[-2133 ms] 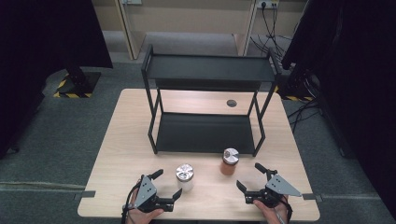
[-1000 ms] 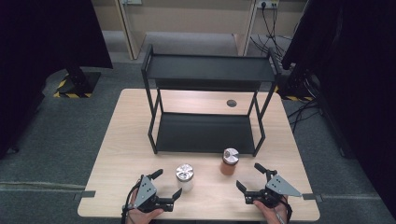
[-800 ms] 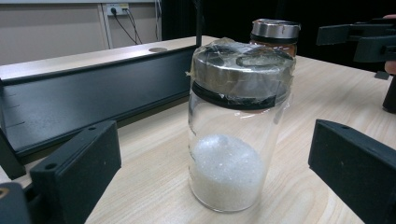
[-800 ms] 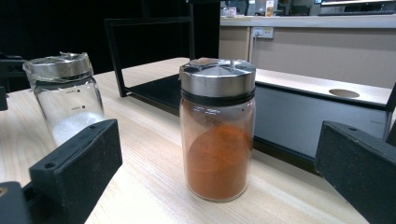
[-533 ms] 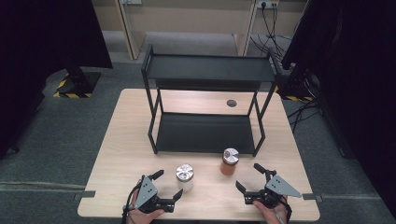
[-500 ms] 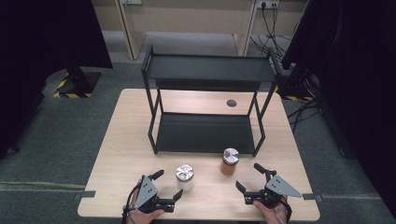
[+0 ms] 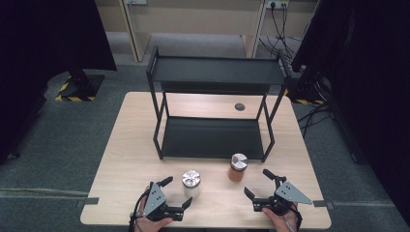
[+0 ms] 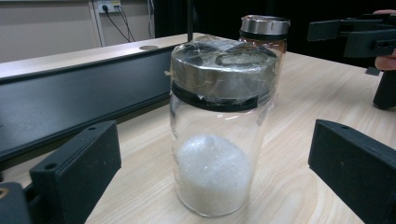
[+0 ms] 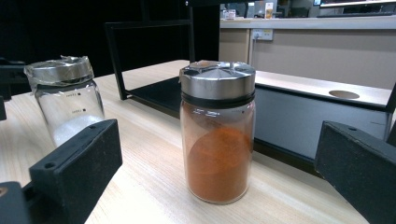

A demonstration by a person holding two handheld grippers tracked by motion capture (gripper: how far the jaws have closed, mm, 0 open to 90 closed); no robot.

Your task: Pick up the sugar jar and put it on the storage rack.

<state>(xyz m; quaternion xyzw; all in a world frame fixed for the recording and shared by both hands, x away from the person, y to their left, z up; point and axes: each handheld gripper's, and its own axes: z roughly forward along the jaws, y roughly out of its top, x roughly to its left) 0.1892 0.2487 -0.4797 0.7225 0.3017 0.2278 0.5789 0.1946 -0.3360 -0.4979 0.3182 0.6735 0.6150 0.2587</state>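
Glass jars, white and orange, sat untouched as before, so we kept both grippers spread wide, nothing begun

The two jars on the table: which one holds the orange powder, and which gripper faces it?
The jar with orange powder stands nearer the shelf rack, before the open right gripper. The other jar, by the left gripper, holds white grains.

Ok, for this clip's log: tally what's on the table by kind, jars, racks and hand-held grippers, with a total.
Glass jars with metal lids: 2, a clear glass jar of white grains and a glass jar of orange powder
Black two-tier metal rack: 1
Hand-held grippers: 2, left hand-held gripper and right hand-held gripper, both open
Total: 5
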